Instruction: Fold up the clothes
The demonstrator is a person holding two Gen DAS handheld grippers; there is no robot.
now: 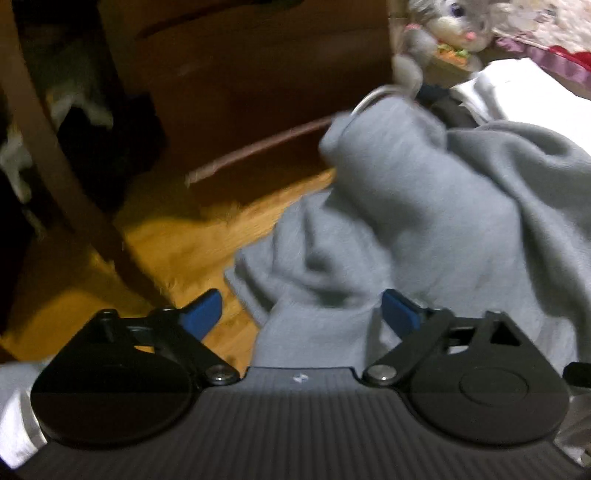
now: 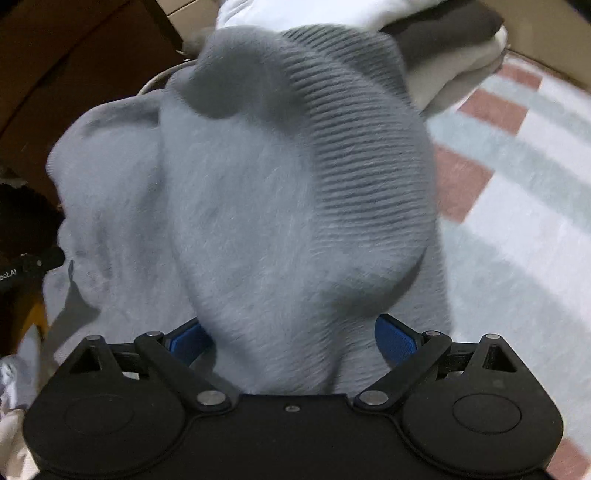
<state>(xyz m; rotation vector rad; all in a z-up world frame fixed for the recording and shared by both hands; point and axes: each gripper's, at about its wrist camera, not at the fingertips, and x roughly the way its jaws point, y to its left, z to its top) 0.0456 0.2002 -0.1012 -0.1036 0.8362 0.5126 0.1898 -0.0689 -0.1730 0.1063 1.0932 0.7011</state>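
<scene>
A light grey fleece garment (image 1: pixel 424 206) lies bunched in front of my left gripper (image 1: pixel 303 314), spilling from a bed edge toward the wooden floor. Its jaws stand wide; a fold of the fleece lies between the blue pads (image 1: pixel 397 314), and the left pad hangs clear over the floor. In the right wrist view the same garment (image 2: pixel 258 206) bulges up close to the camera, with a ribbed band (image 2: pixel 369 147) on its right side. My right gripper (image 2: pixel 291 339) is also spread wide, and the fleece fills the gap between its pads.
A plush rabbit (image 1: pixel 454 26) and white cloth (image 1: pixel 517 96) sit behind the garment. Dark wooden furniture (image 1: pixel 258 74) and a curved wooden leg (image 1: pixel 55 166) stand on the floor (image 1: pixel 177 243) to the left. A striped pink and pale green cover (image 2: pixel 517 166) spreads right, with stacked clothes (image 2: pixel 450 44) beyond.
</scene>
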